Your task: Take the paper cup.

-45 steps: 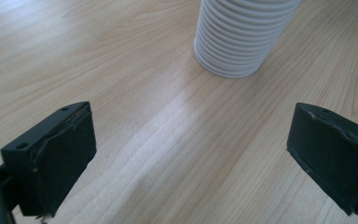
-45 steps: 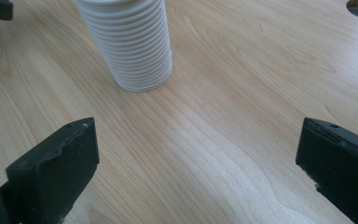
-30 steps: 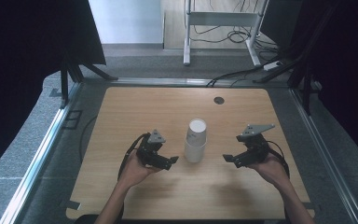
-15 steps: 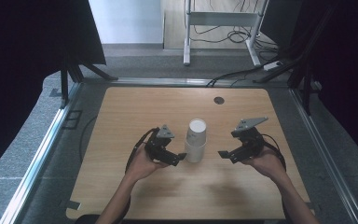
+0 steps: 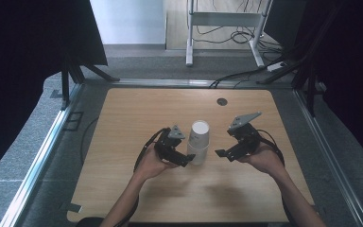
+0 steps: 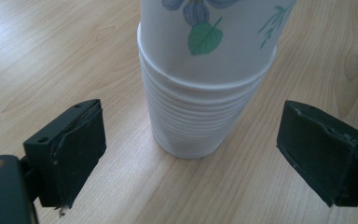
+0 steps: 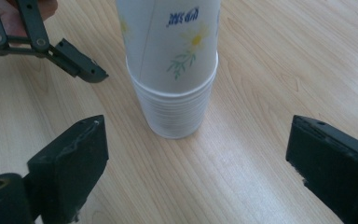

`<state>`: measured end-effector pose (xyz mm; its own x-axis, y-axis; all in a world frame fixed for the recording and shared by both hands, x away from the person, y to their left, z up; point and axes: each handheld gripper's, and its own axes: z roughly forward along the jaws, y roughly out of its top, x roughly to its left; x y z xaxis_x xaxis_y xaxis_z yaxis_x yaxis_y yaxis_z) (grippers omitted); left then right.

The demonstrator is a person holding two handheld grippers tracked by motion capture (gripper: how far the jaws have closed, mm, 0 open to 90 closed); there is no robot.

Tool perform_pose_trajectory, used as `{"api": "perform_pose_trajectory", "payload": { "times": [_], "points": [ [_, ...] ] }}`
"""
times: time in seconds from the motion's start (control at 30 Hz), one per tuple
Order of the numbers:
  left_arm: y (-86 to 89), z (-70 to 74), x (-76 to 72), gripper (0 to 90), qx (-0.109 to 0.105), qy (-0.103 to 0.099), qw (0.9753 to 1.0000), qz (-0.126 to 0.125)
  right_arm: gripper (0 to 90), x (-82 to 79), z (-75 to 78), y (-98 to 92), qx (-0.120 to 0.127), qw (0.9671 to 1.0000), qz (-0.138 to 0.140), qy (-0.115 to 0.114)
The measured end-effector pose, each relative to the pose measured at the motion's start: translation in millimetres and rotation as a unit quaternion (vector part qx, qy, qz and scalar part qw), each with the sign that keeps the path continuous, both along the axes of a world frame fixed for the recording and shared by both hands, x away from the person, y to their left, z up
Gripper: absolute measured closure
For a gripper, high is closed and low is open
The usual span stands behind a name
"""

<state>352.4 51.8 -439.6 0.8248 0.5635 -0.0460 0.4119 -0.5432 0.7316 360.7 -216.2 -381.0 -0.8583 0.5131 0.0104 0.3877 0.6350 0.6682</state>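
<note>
Near the middle of the counter stands an upside-down stack of paper cups, its top cut off in both gripper views. Left gripper and right gripper flank it, both spread wide, neither touching it.
</note>
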Motion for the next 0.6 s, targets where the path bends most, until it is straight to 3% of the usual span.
{"api": "perform_pose_trajectory", "payload": {
  "times": [0.33,0.6],
  "points": [
    [-10.9,0.9,3.7,10.5,0.006,-0.007,0.9999,-0.009,10.6,9.1,8.1,18.4,-0.011,0.9998,0.016,0.007],
    [-15.6,-0.9,6.4,13.5,-0.001,-0.006,0.9999,-0.011,13.1,15.2,16.2,31.7,-0.023,0.9994,0.025,0.012]
  ]
}}
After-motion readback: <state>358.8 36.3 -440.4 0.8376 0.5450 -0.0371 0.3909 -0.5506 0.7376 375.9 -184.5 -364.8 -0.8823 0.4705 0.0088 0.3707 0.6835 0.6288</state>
